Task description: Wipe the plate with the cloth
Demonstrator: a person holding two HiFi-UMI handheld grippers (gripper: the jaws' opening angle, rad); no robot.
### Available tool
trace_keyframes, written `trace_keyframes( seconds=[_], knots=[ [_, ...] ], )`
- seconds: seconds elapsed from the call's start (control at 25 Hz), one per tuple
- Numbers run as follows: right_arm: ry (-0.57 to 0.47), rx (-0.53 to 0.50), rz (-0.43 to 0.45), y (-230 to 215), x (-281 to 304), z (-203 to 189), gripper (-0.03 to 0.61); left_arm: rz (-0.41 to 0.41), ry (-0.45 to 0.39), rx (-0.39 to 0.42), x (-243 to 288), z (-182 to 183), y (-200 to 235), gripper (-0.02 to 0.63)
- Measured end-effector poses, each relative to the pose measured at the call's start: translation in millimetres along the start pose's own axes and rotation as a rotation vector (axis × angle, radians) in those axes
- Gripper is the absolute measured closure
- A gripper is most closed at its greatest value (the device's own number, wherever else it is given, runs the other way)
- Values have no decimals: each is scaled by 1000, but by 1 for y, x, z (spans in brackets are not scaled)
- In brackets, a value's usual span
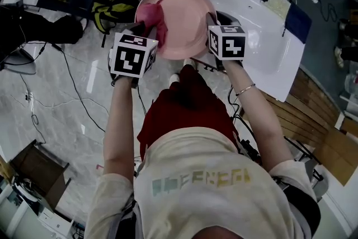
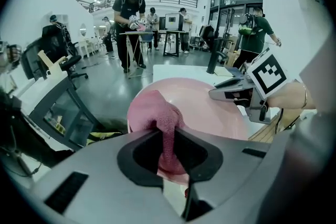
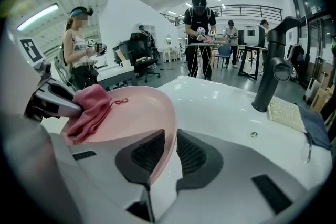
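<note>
Pink cloth (image 2: 156,113) pinched in the left gripper (image 2: 167,139) rests on the plate (image 3: 139,110), whose rim the right gripper (image 3: 169,150) clamps; wiping seems under way, its extent unclear.

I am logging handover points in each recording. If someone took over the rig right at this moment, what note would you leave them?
Left gripper: shut on the pink cloth, which is bunched against the left part of the pink plate.
Right gripper: shut on the plate's rim, holding it up at the edge of the white counter.
Done: both things are picked up, and the cloth is on the plate. How much has been wiped cannot be told.
Left: rub the cloth across the rest of the plate's face.
</note>
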State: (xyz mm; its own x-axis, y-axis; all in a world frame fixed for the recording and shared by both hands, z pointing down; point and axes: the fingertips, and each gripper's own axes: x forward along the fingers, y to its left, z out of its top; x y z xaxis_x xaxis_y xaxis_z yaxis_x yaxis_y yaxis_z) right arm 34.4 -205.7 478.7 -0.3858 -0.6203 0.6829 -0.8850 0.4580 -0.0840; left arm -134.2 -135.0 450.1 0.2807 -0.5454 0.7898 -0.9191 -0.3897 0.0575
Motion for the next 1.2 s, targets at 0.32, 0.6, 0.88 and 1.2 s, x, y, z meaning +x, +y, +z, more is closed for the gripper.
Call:
trace_keyframes(
  seconds=[0.32,0.6,0.88,1.2],
  knots=[
    [-32,2,-2,-3,1,1,500,90,-125,-32,-10,22,14,546],
    [-64,-9,-23,-5,1,3,500,93,-198,-91,-14,33,15,546],
    [-94,-18,-29,-5,3,5,500,78,-216,-118,-11,34,14,546],
    [-161,1,-6,-5,2,9,500,62,-234,-140,-8,34,12,546]
  ],
)
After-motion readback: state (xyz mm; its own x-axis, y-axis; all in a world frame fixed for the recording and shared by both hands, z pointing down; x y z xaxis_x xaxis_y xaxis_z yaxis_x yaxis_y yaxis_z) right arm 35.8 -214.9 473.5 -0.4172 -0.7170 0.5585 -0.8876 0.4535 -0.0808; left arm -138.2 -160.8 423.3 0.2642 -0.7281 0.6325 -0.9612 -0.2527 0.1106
